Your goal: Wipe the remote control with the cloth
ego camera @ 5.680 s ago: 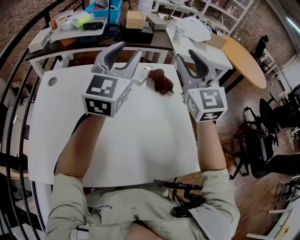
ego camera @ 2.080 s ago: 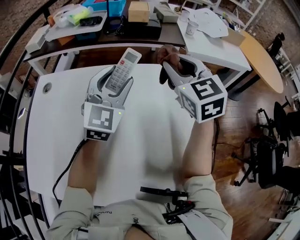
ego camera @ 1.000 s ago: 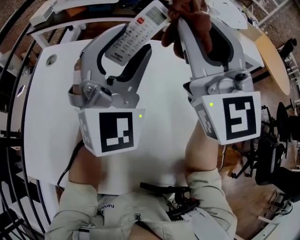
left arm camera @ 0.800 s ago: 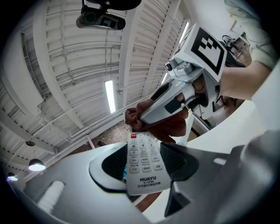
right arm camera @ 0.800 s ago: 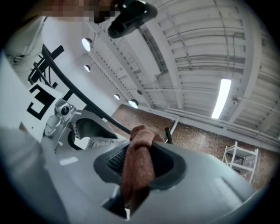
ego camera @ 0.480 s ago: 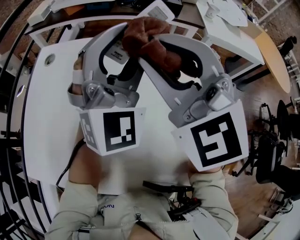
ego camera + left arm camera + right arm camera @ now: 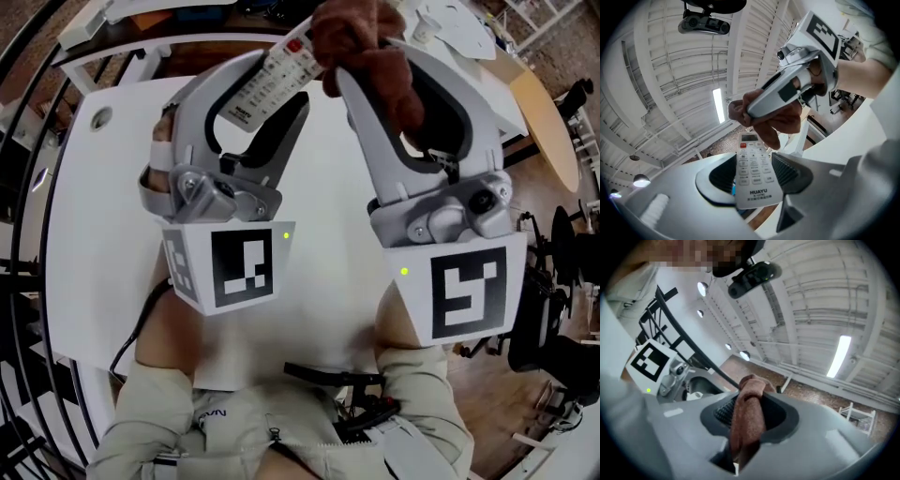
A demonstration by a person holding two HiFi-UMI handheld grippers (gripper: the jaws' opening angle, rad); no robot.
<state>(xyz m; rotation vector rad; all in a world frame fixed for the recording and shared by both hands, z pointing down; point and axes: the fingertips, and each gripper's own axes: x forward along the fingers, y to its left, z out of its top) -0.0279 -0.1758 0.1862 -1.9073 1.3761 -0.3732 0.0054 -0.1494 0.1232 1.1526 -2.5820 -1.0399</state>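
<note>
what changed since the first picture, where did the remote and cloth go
Both were picked up off the white table. The left gripper now grips the remote control, the right gripper grips the brown cloth, and both are raised close to the head camera. In the last half second the cloth swung from across the remote to its top end. Both grips held.

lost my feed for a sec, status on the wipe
Left tongs shut on remote. Right tongs shut on cloth. Cloth at remote's top end, both up off the table. Nothing in the way.
</note>
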